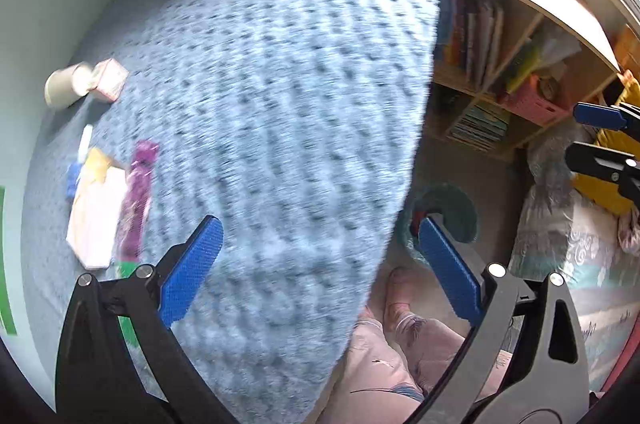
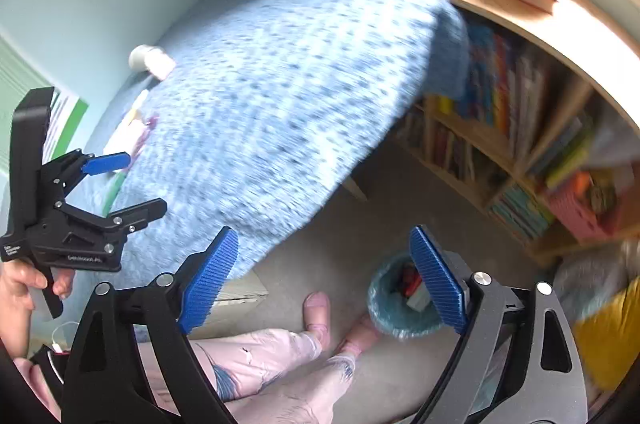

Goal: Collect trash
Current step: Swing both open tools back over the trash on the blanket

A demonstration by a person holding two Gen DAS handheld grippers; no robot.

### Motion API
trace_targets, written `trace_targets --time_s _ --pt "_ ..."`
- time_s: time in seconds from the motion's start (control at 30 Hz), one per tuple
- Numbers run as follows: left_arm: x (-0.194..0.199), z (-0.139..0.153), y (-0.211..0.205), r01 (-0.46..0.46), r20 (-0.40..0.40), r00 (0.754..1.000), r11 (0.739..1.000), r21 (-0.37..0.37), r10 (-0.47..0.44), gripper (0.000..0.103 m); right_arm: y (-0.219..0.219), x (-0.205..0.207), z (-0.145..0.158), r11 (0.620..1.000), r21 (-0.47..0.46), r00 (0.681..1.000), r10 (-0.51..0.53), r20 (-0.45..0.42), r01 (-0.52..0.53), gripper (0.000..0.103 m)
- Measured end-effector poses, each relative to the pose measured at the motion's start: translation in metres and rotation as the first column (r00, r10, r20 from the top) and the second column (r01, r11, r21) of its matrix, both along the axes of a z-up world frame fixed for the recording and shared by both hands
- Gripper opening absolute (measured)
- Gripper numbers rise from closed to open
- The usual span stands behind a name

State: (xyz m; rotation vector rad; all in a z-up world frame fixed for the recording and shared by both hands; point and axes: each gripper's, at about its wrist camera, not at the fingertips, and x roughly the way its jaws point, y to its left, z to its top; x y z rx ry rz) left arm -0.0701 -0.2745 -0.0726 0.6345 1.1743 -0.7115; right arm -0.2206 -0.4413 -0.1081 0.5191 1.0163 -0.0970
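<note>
On the blue knitted cover (image 1: 280,84), far left, lies the trash: a tipped pale cup (image 1: 66,84), a pink box (image 1: 110,80), a purple wrapper (image 1: 138,200), a white and yellow packet (image 1: 96,220) and a small blue-white tube (image 1: 80,160). My left gripper (image 1: 320,264) hangs open above the cover's edge with nothing between its pads. The right gripper (image 2: 324,276) is also open and empty, above the floor. Below it stands a teal-lined bin (image 2: 384,320) with scraps inside, also seen as bin (image 1: 452,212). The left gripper (image 2: 144,184) shows at the left, held by a hand.
A wooden bookshelf (image 2: 500,144) full of books runs behind and to the right. The person's legs in pink trousers (image 2: 272,348) and feet are on the beige floor beside the bin. A patterned bag and yellow cloth (image 1: 600,184) sit at the right. The picture is motion-blurred.
</note>
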Motion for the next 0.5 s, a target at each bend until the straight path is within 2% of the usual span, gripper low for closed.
trace_targets --time_s 0.07,0.17,0.37,0.5 --pt "0.021 0.002 0.03 -0.089 0.008 0.996 0.996 0.005 0.089 0.096 0.014 0.028 0.008 0.997 -0.017 0.998 0.07 0.007 -0.07 0.088" --pt "0.05 0.003 0.073 -0.211 0.011 0.977 0.978 0.003 0.211 0.096 0.035 0.063 0.017 0.988 -0.034 0.988 0.153 0.017 -0.152 0.088" --pt "0.09 0.01 0.141 -0.399 0.028 0.917 0.917 -0.014 0.399 0.096 0.079 0.13 0.033 0.948 -0.077 0.95 0.311 0.019 -0.309 0.088" --pt "0.116 0.015 0.173 -0.484 0.035 0.874 0.874 -0.039 0.485 0.096 0.106 0.172 0.044 0.917 -0.108 0.921 0.388 0.023 -0.384 0.088"
